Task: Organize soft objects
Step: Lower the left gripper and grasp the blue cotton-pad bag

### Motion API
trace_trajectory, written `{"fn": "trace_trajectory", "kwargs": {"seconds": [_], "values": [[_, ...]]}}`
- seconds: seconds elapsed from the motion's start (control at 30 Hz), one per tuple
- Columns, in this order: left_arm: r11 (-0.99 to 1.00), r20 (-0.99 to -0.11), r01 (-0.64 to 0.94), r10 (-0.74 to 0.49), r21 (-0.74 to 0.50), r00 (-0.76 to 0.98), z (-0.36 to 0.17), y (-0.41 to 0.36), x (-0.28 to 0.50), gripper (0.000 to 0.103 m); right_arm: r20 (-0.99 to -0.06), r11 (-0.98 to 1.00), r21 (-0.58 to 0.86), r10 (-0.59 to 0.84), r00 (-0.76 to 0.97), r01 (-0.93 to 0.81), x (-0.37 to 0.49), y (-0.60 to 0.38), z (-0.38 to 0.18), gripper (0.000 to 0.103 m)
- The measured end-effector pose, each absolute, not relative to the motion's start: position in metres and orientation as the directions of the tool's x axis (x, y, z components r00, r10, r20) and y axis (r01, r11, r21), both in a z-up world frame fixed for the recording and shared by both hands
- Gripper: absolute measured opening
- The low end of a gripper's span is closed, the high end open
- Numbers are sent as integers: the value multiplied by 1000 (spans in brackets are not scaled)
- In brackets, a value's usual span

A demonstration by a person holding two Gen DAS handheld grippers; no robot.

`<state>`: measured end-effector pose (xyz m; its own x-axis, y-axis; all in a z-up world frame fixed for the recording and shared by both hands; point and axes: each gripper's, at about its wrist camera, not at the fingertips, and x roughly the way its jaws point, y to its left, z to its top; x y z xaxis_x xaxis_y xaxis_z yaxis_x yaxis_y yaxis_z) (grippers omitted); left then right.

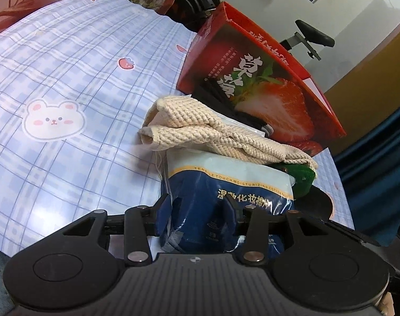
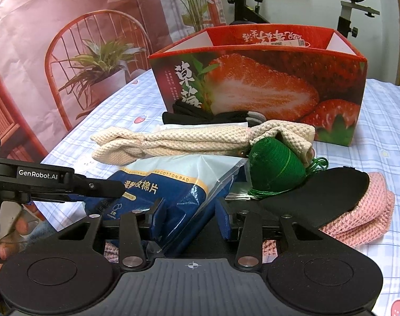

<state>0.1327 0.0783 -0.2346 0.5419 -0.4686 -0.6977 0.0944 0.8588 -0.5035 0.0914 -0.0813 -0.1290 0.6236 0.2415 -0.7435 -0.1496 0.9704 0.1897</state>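
Barely begun: both hand-held grippers, left (image 1: 200, 210) and right (image 2: 190, 210), pinch the cotton-pad pack (image 1: 226, 192) at lower centre; the strawberry box (image 2: 258, 84), upper right, awaits everything.

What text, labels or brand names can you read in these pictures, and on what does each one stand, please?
"GenRobot.AI": left gripper.
"MOISTURIZING COTTON PAD", "化妆棉片": blue cotton pad pack.
"草莓": red strawberry box.
Upside-down rim print and small side text on the box: too blurred to read.
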Motion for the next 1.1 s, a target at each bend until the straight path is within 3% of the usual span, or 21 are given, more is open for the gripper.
{"fn": "trace_trajectory", "kwargs": {"seconds": [0.1, 0.63, 0.87, 1.1], "values": [[857, -696, 94, -471, -507, 542, -240, 80, 136, 56, -743, 969, 199, 245, 622, -143, 91, -81, -130, 38], [870, -694, 125, -459, -476, 554, -241, 73, 142, 57, -744, 971, 193, 240, 624, -142, 91, -82, -131, 38], [885, -692, 175, -449, -431, 565, -234, 67, 137, 46, -745, 971, 193, 239, 623, -141, 92, -82, -131, 38], [888, -693, 190, -448, -419, 566, -231, 66, 131, 43, -744, 971, 196, 239, 624, -138, 94, -83, -132, 38]]}}
